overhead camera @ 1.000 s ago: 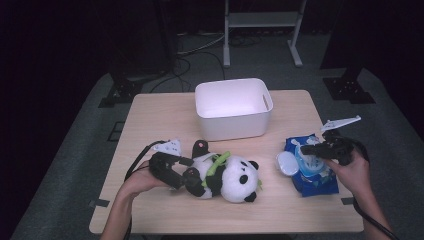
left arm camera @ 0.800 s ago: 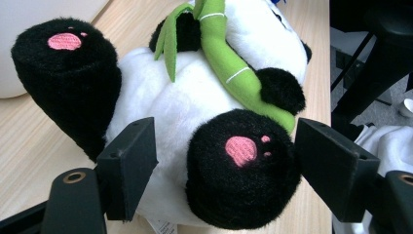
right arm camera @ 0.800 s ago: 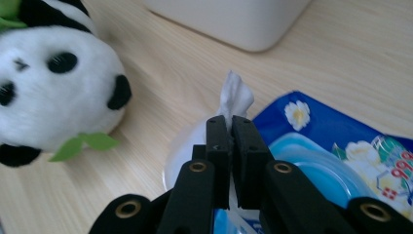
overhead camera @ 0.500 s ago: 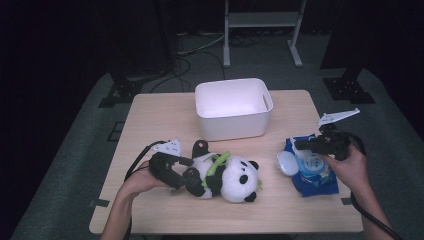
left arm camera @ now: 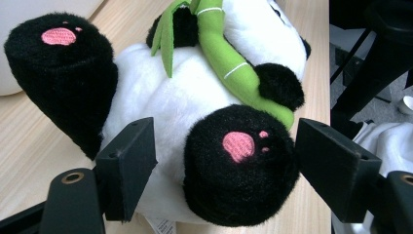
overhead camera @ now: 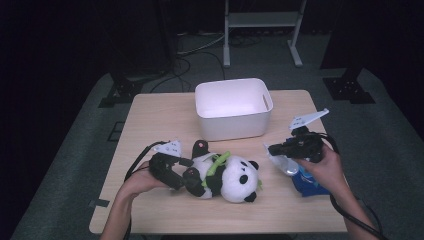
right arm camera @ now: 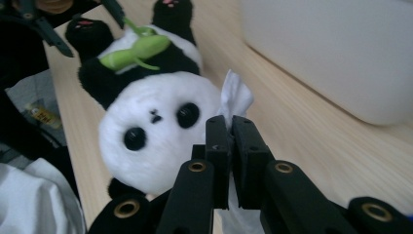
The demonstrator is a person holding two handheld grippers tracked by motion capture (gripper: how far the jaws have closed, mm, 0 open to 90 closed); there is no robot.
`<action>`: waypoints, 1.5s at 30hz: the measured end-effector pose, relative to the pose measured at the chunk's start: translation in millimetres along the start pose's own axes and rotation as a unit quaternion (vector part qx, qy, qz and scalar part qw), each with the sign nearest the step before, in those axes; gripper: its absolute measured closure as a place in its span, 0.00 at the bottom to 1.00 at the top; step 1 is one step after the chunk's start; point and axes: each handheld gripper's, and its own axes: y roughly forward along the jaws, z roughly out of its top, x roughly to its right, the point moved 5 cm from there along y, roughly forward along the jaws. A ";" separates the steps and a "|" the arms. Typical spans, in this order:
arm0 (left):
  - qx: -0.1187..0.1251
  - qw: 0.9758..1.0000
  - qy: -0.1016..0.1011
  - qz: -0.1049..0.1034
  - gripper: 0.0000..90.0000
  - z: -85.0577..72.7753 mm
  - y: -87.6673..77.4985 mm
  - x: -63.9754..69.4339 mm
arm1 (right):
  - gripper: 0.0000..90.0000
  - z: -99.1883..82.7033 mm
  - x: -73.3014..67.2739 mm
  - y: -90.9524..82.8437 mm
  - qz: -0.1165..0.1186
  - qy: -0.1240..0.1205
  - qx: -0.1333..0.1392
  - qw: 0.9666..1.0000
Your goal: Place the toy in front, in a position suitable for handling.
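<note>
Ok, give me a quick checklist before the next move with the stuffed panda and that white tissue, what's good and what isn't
1. Right gripper shut on the white tissue: ok, a corner sticks up above the closed jaws.
2. Left gripper around the black-and-white plush panda's black foot: ok, the foot sits between the jaws.
3. Left pads pressing the foot: cannot tell.
4. White plastic bin free to receive things: ok, it looks empty and open.
5. Tissue free of the blue tissue pack: cannot tell.
6. Panda lying flat on the wooden table: ok.
</note>
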 end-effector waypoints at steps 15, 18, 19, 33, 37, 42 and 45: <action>-0.006 1.000 0.004 -0.003 0.25 -1.5 2.6 1.5 | 0.94 30.3 -56.9 61.9 0.078 -0.061 -0.045 0.994; -0.007 1.000 0.005 -0.005 0.25 -1.6 3.3 1.8 | 0.94 36.4 -64.9 71.7 0.085 -0.067 -0.052 0.993; -0.008 1.000 0.005 -0.006 0.25 -1.6 3.6 2.1 | 0.94 38.7 -67.5 74.7 0.089 -0.072 -0.054 0.992; -0.001 1.000 0.005 -0.006 0.25 -1.3 0.4 3.0 | 0.92 76.5 -110.9 107.4 0.132 -0.123 -0.065 0.981; 0.002 1.000 0.006 -0.006 0.25 -1.2 -0.3 3.5 | 0.83 74.1 -110.3 111.6 0.124 -0.128 -0.075 0.981; 0.003 1.000 0.006 -0.002 0.25 -0.4 -2.9 3.4 | 0.76 64.8 -104.4 103.8 0.116 -0.122 -0.070 0.983; 0.006 1.000 0.007 0.000 0.25 0.6 -4.2 3.7 | 0.74 58.0 -100.6 98.2 0.106 -0.124 -0.071 0.984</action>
